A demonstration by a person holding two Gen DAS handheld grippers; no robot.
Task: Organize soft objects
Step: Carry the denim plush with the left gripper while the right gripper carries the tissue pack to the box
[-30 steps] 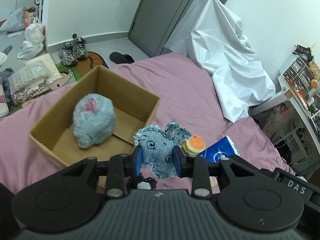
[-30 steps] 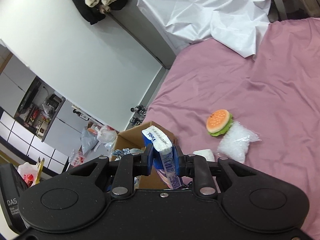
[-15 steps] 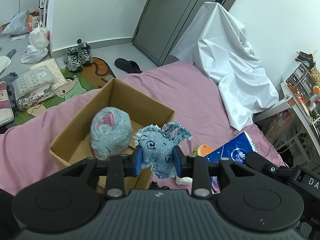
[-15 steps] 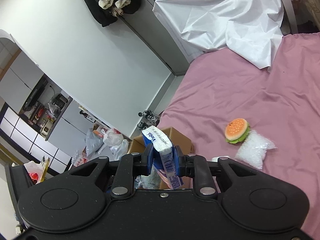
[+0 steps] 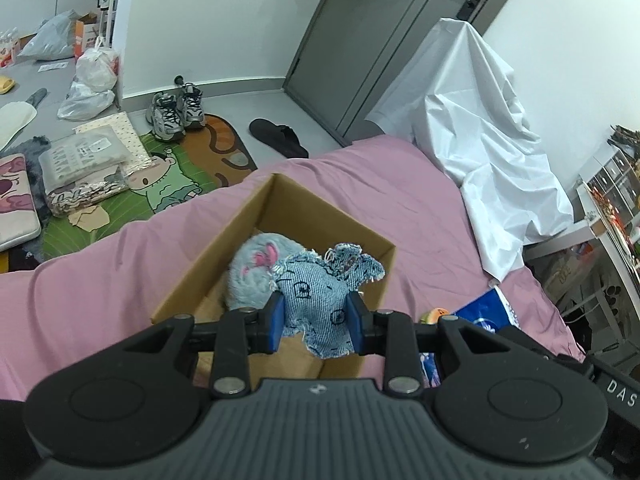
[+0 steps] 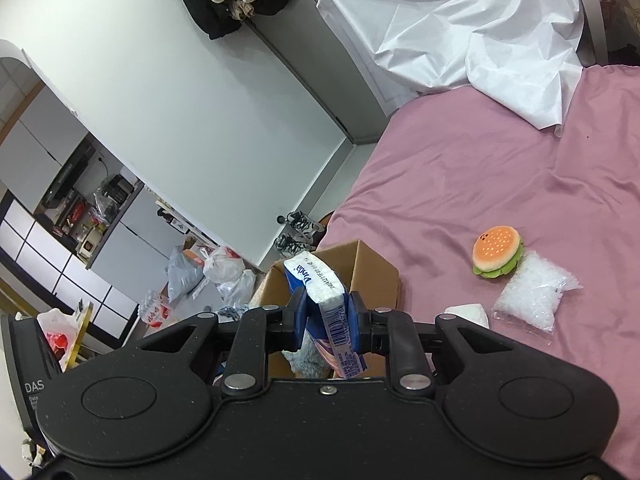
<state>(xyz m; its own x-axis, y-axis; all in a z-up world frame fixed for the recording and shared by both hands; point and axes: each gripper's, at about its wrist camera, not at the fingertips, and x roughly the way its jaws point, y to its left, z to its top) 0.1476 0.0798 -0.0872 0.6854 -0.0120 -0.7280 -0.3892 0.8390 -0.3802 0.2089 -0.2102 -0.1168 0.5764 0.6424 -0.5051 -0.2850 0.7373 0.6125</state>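
Note:
My left gripper (image 5: pixel 315 322) is shut on a blue denim elephant toy (image 5: pixel 320 292) and holds it over the open cardboard box (image 5: pixel 276 200) on the pink bed. A fluffy grey-blue plush with pink marks (image 5: pixel 252 268) lies inside the box. My right gripper (image 6: pixel 326 322) is shut on a blue-and-white tissue pack (image 6: pixel 320 292), held upright near the box (image 6: pixel 372 268). A burger plush (image 6: pixel 497 252) and a clear bag of white pellets (image 6: pixel 534 298) lie on the bed to the right. The tissue pack also shows in the left wrist view (image 5: pixel 486 314).
A white sheet (image 5: pixel 480 140) drapes over furniture at the bed's far end. Shoes (image 5: pixel 176 110), a slipper (image 5: pixel 280 140), bags and packets lie on the floor to the left. A small white item (image 6: pixel 468 314) lies by the pellet bag.
My left gripper has carried the denim elephant from beside the box to over it. My right gripper has risen slightly with the tissue pack, closer to the box.

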